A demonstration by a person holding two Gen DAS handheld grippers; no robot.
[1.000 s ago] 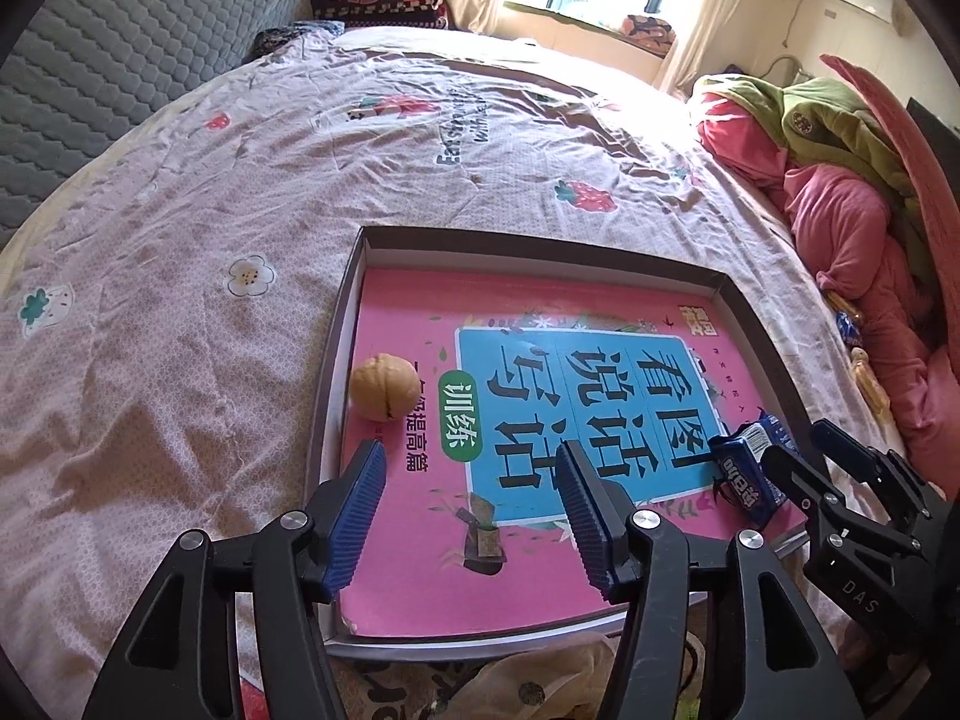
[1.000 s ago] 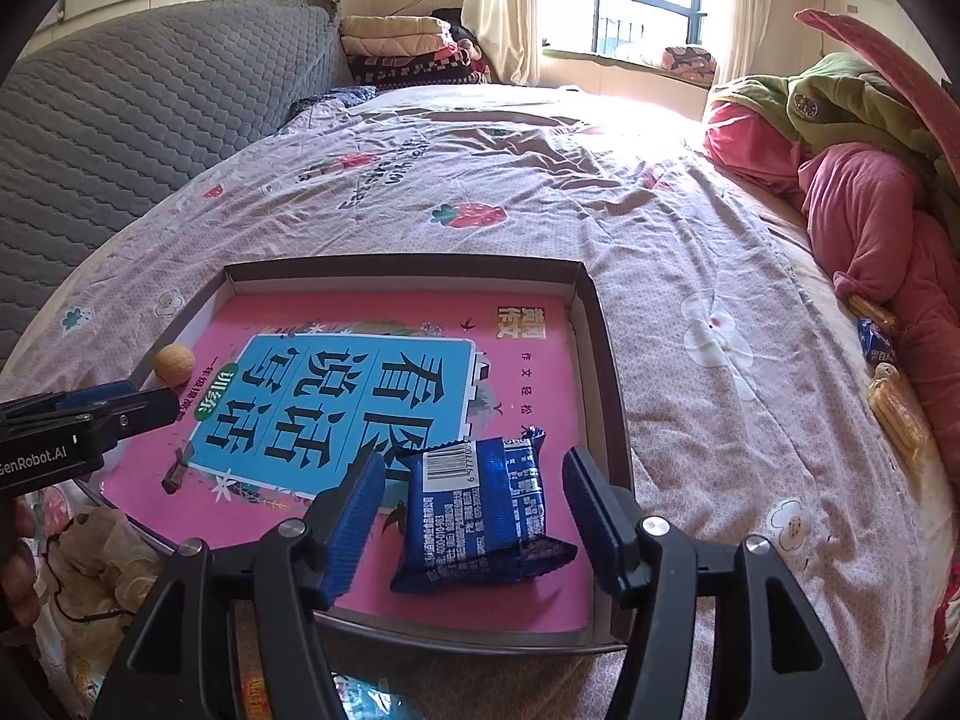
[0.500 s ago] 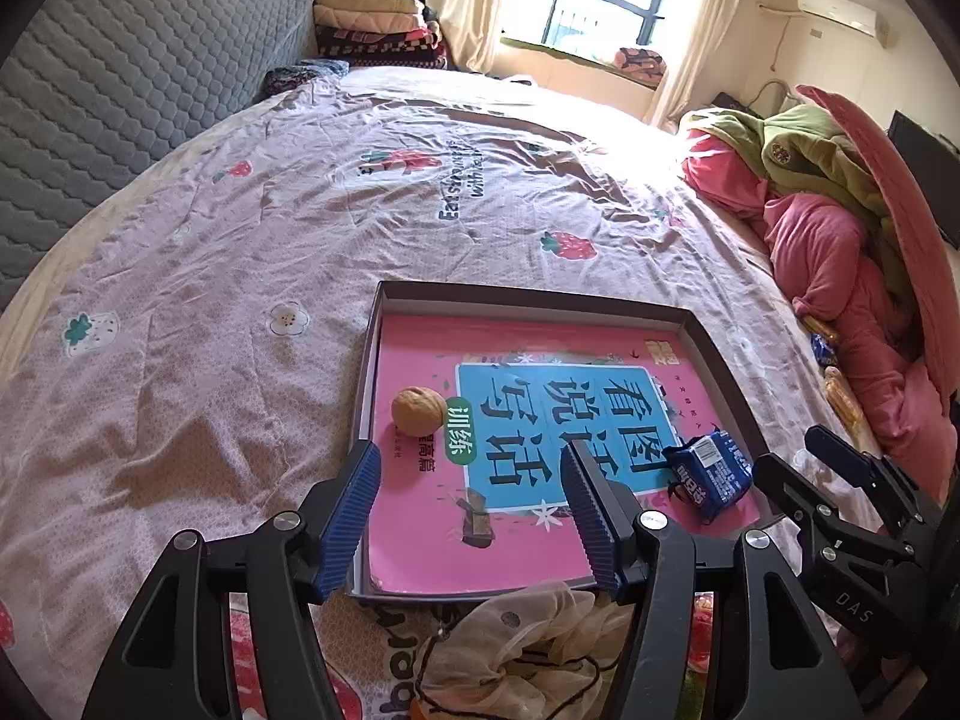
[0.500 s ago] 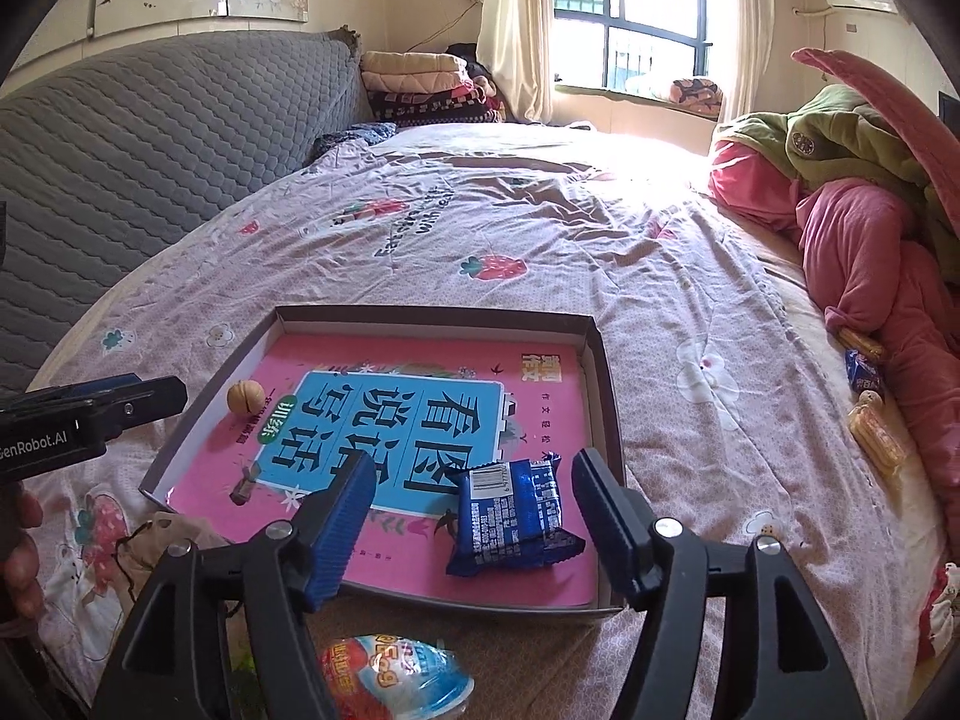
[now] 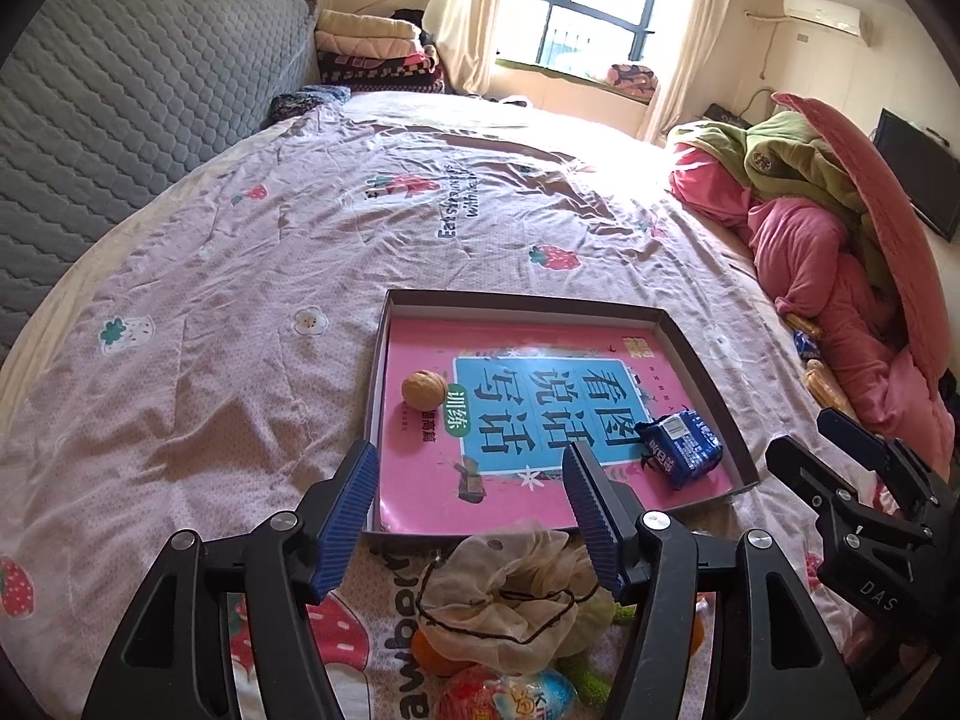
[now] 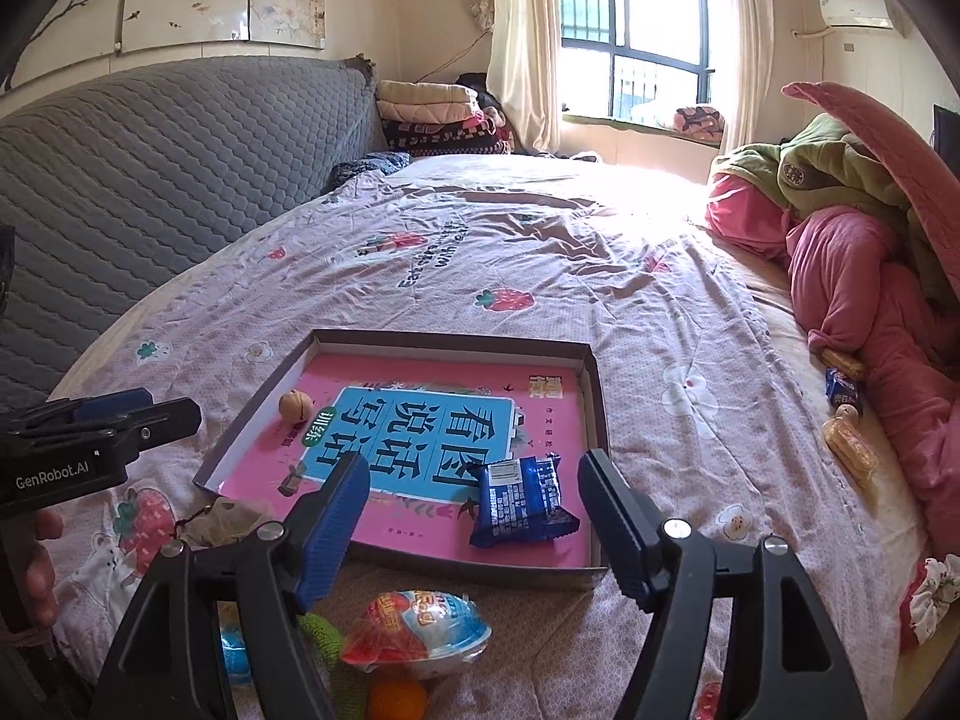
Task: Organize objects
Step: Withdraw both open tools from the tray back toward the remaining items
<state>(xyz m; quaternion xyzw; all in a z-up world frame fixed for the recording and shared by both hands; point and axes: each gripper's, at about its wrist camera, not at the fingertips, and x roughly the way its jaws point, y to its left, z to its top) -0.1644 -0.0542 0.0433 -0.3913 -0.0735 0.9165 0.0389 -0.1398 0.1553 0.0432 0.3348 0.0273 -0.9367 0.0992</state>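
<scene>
A shallow cardboard box (image 5: 708,384) with dark walls lies flat on the bedspread (image 5: 240,312), which is pale pink with printed strawberries and flowers. A pink book (image 5: 540,420) with a blue panel of large characters fills the box floor. On the book, at nine o'clock in the box as the left wrist view shows it, sits a round tan walnut (image 5: 424,389). At about four o'clock, by the box's right wall, lies a crinkled blue snack packet (image 5: 681,446) with a white label; in the right wrist view it lies flat near the front right corner.

The left gripper (image 5: 474,510) hangs above the front edge of the box, its blue ribbed pads spread with nothing between them. The right gripper (image 6: 474,516) hangs just this side of the packet, its jaws opening and empty.

In front of the box, at six o'clock, lie a crumpled beige cloth pouch (image 5: 510,588) with a dark string and a plastic-wrapped egg-shaped toy (image 6: 420,630).
</scene>
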